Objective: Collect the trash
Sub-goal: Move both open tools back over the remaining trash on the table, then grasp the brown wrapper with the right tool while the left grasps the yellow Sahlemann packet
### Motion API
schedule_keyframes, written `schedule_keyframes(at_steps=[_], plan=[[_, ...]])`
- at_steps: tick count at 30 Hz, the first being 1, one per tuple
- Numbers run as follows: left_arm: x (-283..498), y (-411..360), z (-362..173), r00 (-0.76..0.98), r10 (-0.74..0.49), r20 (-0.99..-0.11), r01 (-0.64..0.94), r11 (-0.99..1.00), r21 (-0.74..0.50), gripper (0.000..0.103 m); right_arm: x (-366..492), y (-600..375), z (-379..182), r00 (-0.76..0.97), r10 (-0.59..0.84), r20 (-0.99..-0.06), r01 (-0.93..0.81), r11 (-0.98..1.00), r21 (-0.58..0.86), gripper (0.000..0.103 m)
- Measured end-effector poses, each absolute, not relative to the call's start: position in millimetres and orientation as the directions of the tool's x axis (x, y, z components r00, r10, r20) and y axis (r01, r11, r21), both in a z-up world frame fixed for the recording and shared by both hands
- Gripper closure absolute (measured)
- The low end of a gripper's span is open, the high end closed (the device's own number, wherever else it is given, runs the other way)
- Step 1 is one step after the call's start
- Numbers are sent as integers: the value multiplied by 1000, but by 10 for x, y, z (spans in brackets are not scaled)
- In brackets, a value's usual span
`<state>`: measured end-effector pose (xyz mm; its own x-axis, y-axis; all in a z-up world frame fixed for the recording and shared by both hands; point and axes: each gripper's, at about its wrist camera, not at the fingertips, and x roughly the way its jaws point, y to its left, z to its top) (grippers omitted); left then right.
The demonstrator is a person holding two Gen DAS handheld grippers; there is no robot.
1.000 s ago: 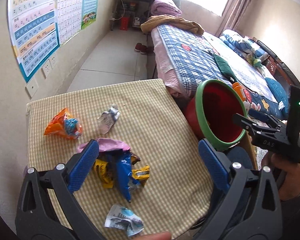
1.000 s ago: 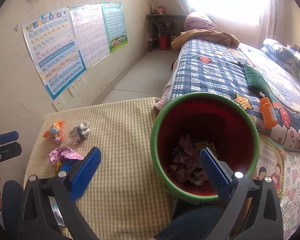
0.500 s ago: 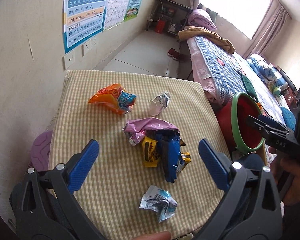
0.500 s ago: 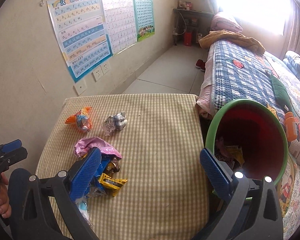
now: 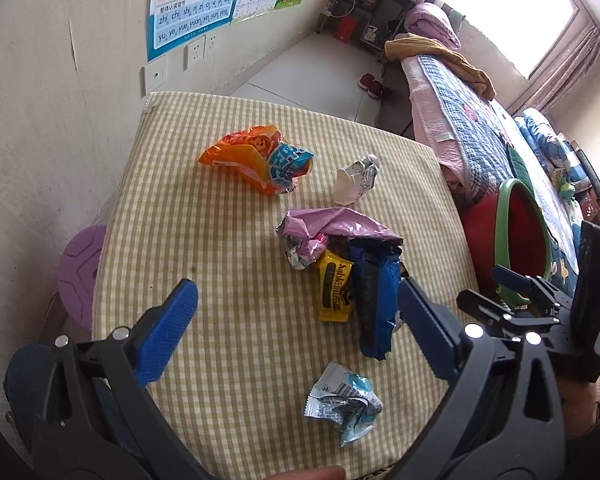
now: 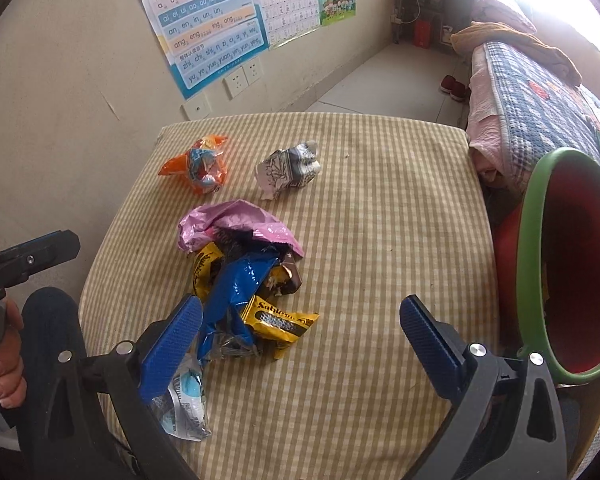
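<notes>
Left wrist view: left gripper [image 5: 298, 308] spread wide, empty, above the checked counter [image 5: 204, 216]. Nearest, just below its fingertips, a crumpled silver-blue wrapper [image 5: 344, 402]. Between the fingers and beyond, blue wrapper [image 5: 374, 300] and yellow wrapper [image 5: 334, 292] touching, pink wrapper [image 5: 332, 230] overlapping them. Farther ahead, orange bag [image 5: 256, 162] and grey crumpled paper [image 5: 356, 178]. Right wrist view: right gripper [image 6: 300, 330] also wide, empty; red bin [image 6: 572, 264] with green rim to its right, off the counter edge.

I am working in a home bedroom: a bed [image 5: 472, 128] with a checked quilt, slippers [image 5: 371, 85] on the tiled floor, pinyin charts [image 6: 212, 24] on the wall.
</notes>
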<state>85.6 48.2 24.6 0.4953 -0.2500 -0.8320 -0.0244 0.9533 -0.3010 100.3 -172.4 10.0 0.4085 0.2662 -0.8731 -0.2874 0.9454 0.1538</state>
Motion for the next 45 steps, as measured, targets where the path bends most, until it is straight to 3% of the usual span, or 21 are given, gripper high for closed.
schedule_keyframes(at_steps=[8, 12, 22, 25, 27, 37, 38, 39, 45], plan=[[913, 450, 16, 433, -287, -854, -16, 945, -325, 6, 968, -1593, -269, 344, 232, -910, -340, 934, 110, 9], [936, 371, -89, 404, -294, -866, -7, 946, -324, 6, 1009, -1611, -322, 340, 210, -917, -356, 931, 81, 18], [1113, 203, -402, 332, -328, -884, 5, 938, -346, 6, 1056, -1589, -528, 277, 229, -933, -370, 922, 116, 24], [1188, 179, -506, 313, -338, -888, -7, 934, -357, 11, 1053, -1579, -551, 270, 237, -933, -370, 920, 127, 24], [1243, 157, -598, 287, -346, -893, -20, 930, -366, 23, 1055, -1563, -556, 269, 240, -933, -372, 919, 129, 24], [1490, 18, -862, 226, -405, -886, -29, 906, -422, 58, 1159, -1465, -561, 263, 253, -931, -382, 914, 140, 24], [1507, 9, -872, 218, -415, -883, -23, 903, -429, 72, 1169, -1463, -554, 265, 254, -930, -382, 914, 141, 24], [1524, 6, -878, 216, -416, -883, -24, 902, -431, 79, 1183, -1468, -540, 267, 257, -929, -380, 914, 144, 24], [1457, 155, -796, 262, -389, -883, -28, 912, -410, 81, 1245, -1441, -467, 268, 293, -918, -372, 910, 182, 24]])
